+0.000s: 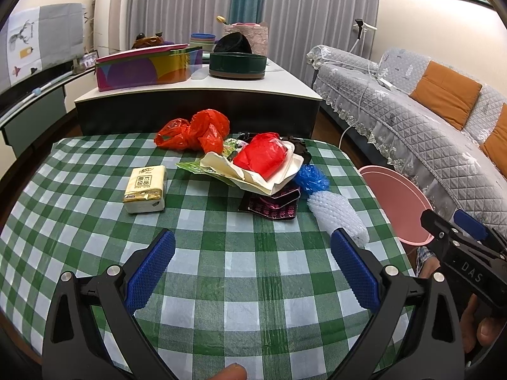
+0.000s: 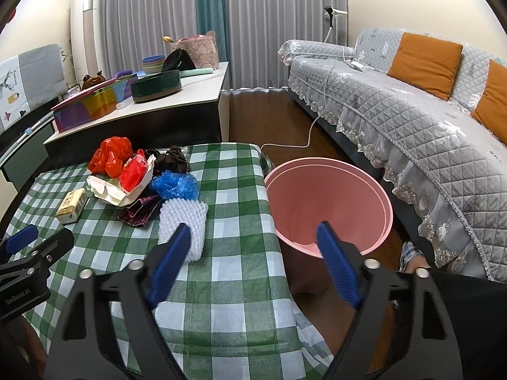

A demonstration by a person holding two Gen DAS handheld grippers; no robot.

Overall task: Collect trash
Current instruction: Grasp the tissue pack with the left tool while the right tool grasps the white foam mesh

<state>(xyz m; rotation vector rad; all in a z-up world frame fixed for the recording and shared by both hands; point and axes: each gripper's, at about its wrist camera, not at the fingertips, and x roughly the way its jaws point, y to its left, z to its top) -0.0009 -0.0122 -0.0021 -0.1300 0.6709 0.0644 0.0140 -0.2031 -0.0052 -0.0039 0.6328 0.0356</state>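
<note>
A heap of trash lies on the green checked table [image 1: 221,269]: an orange-red plastic bag [image 1: 193,129], a red bag [image 1: 263,153] on a torn white paper box [image 1: 253,174], a blue bag [image 1: 312,177], a dark wrapper [image 1: 272,204] and white bubble wrap [image 1: 336,213]. The bubble wrap also shows in the right wrist view [image 2: 183,221]. A pink bin [image 2: 329,205] stands off the table's right edge. My left gripper [image 1: 253,250] is open and empty, short of the heap. My right gripper [image 2: 253,240] is open and empty over the table's right edge.
A tissue pack [image 1: 145,188] lies left of the heap. Behind the table stands a low cabinet [image 1: 202,95] with tins and bowls. A grey sofa [image 2: 412,110] with orange cushions runs along the right, and a white cable [image 2: 307,136] lies on the floor.
</note>
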